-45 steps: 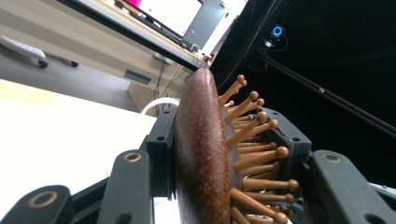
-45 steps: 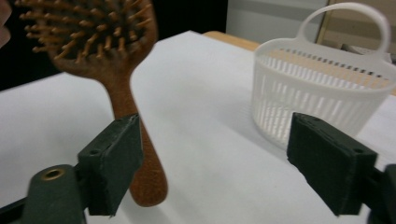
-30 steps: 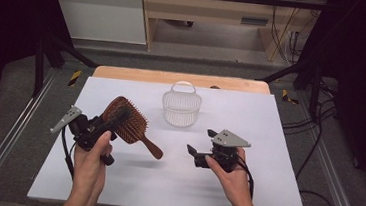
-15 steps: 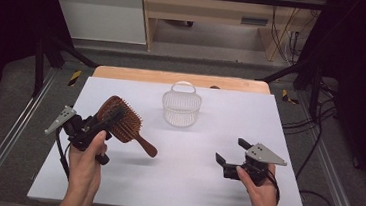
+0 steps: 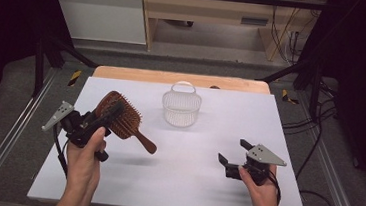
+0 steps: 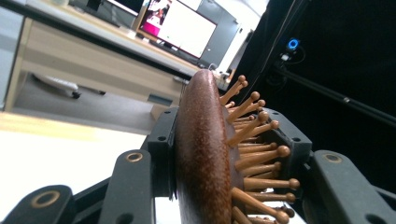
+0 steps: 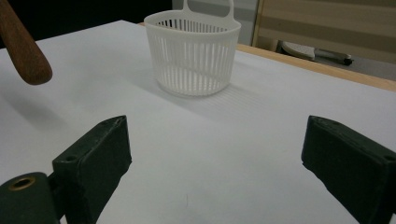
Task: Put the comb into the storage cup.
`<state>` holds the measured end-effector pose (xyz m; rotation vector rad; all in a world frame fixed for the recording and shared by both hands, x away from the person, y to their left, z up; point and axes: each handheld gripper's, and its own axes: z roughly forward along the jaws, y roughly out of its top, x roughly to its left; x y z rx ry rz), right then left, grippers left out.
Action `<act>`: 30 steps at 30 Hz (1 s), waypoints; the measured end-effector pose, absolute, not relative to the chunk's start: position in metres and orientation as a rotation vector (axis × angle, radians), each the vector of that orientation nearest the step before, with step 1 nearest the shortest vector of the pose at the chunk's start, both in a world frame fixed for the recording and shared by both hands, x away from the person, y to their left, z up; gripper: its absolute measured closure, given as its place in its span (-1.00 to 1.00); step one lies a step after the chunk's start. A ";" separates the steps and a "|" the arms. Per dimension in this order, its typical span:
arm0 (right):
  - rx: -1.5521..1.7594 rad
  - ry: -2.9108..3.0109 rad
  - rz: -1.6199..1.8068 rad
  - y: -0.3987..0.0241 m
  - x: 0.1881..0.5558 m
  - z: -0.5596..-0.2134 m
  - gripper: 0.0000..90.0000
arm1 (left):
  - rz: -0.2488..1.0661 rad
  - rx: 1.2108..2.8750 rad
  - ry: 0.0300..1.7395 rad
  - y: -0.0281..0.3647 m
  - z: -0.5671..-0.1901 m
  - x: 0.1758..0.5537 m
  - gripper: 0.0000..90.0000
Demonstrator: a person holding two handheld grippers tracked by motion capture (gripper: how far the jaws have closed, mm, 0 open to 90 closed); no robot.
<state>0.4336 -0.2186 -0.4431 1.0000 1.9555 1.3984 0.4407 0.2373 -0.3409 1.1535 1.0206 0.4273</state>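
A white slatted basket [image 5: 181, 107] with a loop handle stood upright on the white bench [image 5: 204, 185], toward twelve o'clock of its middle. Beyond the bench's twelve o'clock edge ran a wooden strip [image 5: 138, 74]. Two yellow-and-black tape marks lay on the grey floor, one [image 5: 75, 77] at about ten o'clock and one [image 5: 287, 96] at about two o'clock. Black cables [image 5: 314, 124] trailed over the floor at three o'clock. In the left gripper view a lit monitor [image 6: 180, 25] stood on a distant desk, and a blue-lit camera [image 6: 293, 44] hung against the dark curtain.
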 end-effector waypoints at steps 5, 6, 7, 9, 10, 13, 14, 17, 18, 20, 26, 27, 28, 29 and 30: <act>1.005 1.932 1.412 -0.221 0.433 -0.441 -0.81 | 0.412 1.192 1.001 0.223 -0.320 0.449 0.16; 1.008 1.929 1.415 -0.221 0.433 -0.441 -0.81 | 0.416 1.204 0.996 0.220 -0.316 0.451 0.16; 1.006 1.927 1.416 -0.222 0.433 -0.440 -0.81 | 0.420 1.213 0.992 0.217 -0.312 0.452 0.16; 1.015 1.922 1.422 -0.223 0.433 -0.441 -0.81 | 0.414 1.220 0.985 0.212 -0.305 0.456 0.16; 1.018 1.921 1.426 -0.224 0.433 -0.441 -0.81 | 0.408 1.219 0.984 0.210 -0.302 0.458 0.16; 1.028 1.917 1.438 -0.224 0.432 -0.441 -0.80 | 0.401 1.229 0.982 0.203 -0.292 0.466 0.16; 1.030 1.913 1.442 -0.225 0.432 -0.441 -0.80 | 0.404 1.230 0.982 0.200 -0.289 0.470 0.16; 1.036 1.909 1.452 -0.225 0.431 -0.441 -0.80 | 0.397 1.228 0.987 0.191 -0.279 0.479 0.16; 1.038 1.908 1.454 -0.226 0.432 -0.441 -0.80 | 0.388 1.224 0.987 0.188 -0.276 0.483 0.16; 1.039 1.906 1.456 -0.227 0.432 -0.441 -0.80 | 0.381 1.227 0.987 0.183 -0.271 0.489 0.16; 1.050 1.895 1.464 -0.231 0.432 -0.441 -0.80 | 0.379 1.228 0.968 0.172 -0.259 0.505 0.15; 1.058 1.898 1.469 -0.231 0.432 -0.441 -0.80 | 0.359 1.213 0.972 0.172 -0.259 0.507 0.15; 1.052 1.900 1.465 -0.231 0.432 -0.441 -0.80 | 0.350 1.209 0.972 0.170 -0.259 0.509 0.15; 1.050 1.901 1.461 -0.230 0.432 -0.441 -0.80 | 0.355 1.215 0.972 0.168 -0.259 0.511 0.15; 1.051 1.902 1.460 -0.230 0.432 -0.441 -0.80 | 0.367 1.226 0.972 0.166 -0.259 0.512 0.15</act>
